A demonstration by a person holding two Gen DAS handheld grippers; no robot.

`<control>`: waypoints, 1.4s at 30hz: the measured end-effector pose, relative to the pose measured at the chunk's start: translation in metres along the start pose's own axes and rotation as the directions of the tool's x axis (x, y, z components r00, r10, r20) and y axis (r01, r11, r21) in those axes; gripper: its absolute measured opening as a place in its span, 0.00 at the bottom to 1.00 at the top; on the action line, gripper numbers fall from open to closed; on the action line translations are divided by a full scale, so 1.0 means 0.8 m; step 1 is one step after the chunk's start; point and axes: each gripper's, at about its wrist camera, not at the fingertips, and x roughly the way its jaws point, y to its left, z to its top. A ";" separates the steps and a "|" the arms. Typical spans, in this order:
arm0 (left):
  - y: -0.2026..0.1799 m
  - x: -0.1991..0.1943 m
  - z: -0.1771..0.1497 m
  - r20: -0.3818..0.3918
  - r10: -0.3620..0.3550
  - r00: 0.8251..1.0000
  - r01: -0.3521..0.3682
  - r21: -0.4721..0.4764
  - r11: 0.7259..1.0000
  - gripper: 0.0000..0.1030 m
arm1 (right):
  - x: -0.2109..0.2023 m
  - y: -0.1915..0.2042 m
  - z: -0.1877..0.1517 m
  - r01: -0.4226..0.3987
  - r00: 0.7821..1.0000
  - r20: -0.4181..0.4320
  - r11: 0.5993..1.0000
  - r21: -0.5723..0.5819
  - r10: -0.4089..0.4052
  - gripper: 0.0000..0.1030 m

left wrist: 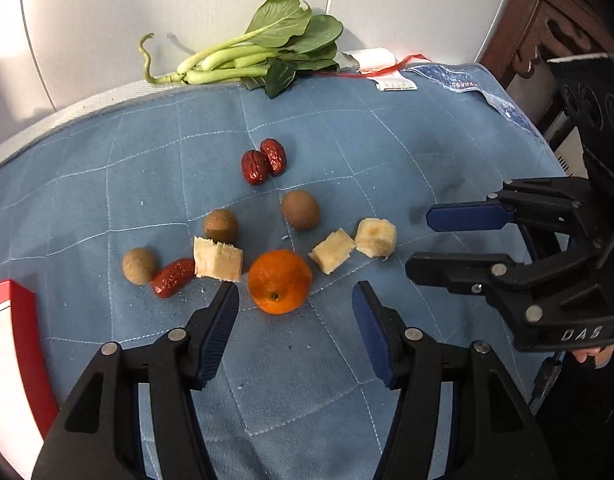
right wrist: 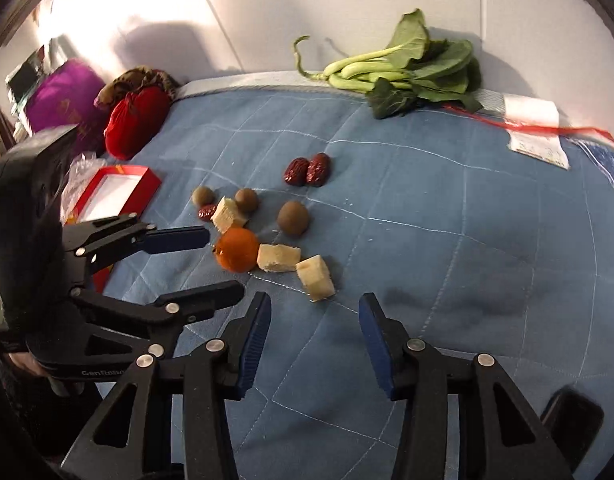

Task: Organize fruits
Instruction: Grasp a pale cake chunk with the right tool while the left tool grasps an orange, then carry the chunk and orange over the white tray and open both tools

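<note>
On a blue quilted cloth (left wrist: 387,152) lie a mandarin orange (left wrist: 280,282), three banana pieces (left wrist: 218,260), three brown kiwis (left wrist: 301,210), a pair of red dates (left wrist: 264,162) and a single date (left wrist: 172,278). My left gripper (left wrist: 295,292) is open, and the orange sits at the mouth of its jaws, untouched and nearer the left finger. My right gripper (right wrist: 315,300) is open and empty, hovering just short of the nearest banana piece (right wrist: 315,278). In the right wrist view the left gripper (right wrist: 223,264) comes in from the left beside the orange (right wrist: 237,254).
A bunch of leafy greens (left wrist: 267,54) lies at the cloth's far edge by the white wall. A red-rimmed box (right wrist: 115,192) sits left of the fruit, with a red cloth bag (right wrist: 135,122) and a purple cushion (right wrist: 63,102) behind it. Dark wooden furniture (left wrist: 547,28) stands at the right.
</note>
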 end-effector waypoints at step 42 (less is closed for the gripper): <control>0.073 -0.113 -0.042 0.103 0.055 0.993 -0.043 -0.112 0.993 0.32 | 0.000 0.036 0.028 -0.123 0.989 0.079 0.992 0.021 0.121 0.14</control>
